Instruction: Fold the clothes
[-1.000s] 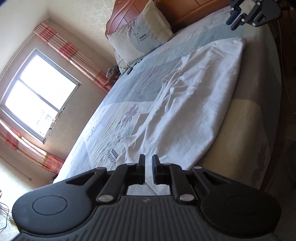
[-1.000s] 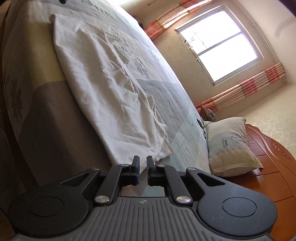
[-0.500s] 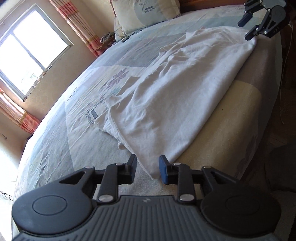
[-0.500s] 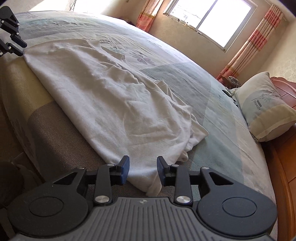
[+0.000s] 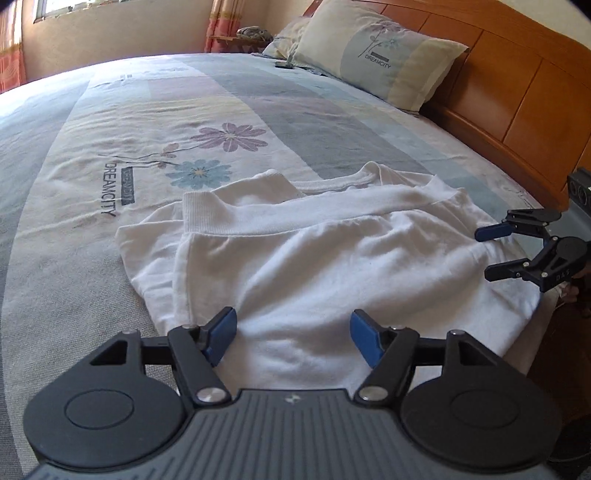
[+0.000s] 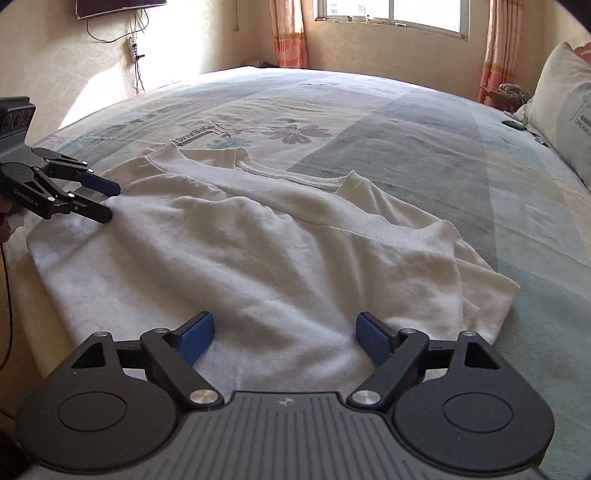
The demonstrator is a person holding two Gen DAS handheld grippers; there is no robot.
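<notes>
A white sweatshirt (image 5: pixel 332 254) lies rumpled on the bed near its side edge, ribbed hem and cuffs toward the bed's middle. My left gripper (image 5: pixel 293 334) is open just over the garment's near edge, cloth showing between its blue pads but not pinched. My right gripper (image 6: pixel 284 336) is open the same way above the other end of the sweatshirt (image 6: pixel 258 258). Each gripper shows in the other's view: the right gripper (image 5: pixel 484 254) at the right, the left gripper (image 6: pixel 110 202) at the left, both with jaws apart close to the fabric.
The flowered bedspread (image 5: pixel 155 122) stretches beyond the garment. A pillow (image 5: pixel 380 66) leans on the wooden headboard (image 5: pixel 517 96), with a small dark object (image 5: pixel 284 65) beside it. A window (image 6: pixel 391 14) and curtains stand behind. The bed's side edge (image 6: pixel 40 295) drops off at left.
Both grippers went from shut to wide open and came down level over the sweatshirt's near edge. The garment now lies looser on the bed.
</notes>
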